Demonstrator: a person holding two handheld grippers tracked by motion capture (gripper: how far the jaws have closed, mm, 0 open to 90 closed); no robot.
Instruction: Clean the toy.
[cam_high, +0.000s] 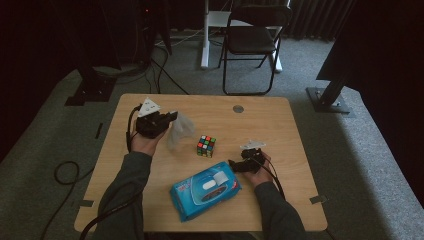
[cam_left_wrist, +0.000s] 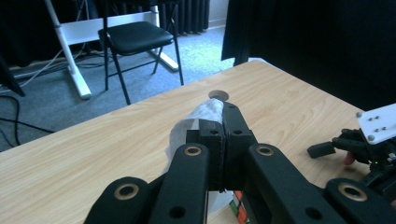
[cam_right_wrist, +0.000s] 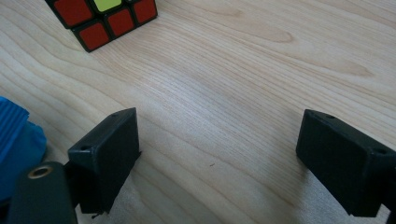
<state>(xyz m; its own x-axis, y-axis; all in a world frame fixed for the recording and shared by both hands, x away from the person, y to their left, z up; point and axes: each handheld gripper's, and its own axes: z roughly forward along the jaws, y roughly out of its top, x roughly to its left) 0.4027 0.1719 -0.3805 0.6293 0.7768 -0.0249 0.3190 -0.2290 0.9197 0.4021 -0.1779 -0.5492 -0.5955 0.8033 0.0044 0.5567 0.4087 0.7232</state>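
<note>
A pale wooden table (cam_high: 280, 125) stands on grey carpet in a dim room, with a black folding chair (cam_high: 252, 40) behind it and a round cable hole (cam_high: 238, 108) near the far edge.

At the left of the high view, the left gripper (cam_high: 170, 118) is held above the table's far-left part, its grey three-cornered plate on top. Its jaws are pressed together on a white wet wipe (cam_high: 179, 130), which hangs down crumpled from the tips; in the left gripper view the wipe (cam_left_wrist: 196, 121) bunches up over and beside the closed jaws.

Just right of the wipe, a Rubik's cube (cam_high: 206, 146) sits on the table near the middle, red, green and orange tiles showing. In the right gripper view its red tiles (cam_right_wrist: 105, 18) fill the upper-left corner.

Nearer the person lies a blue pack of wipes (cam_high: 205, 190), flat, with a white lid flap on top. Its printing is too small to read.

At the right, the right gripper (cam_high: 236, 165) rests low by the pack's right end, jaws spread wide with bare wood between them, gripping nothing (cam_right_wrist: 219, 154).
</note>
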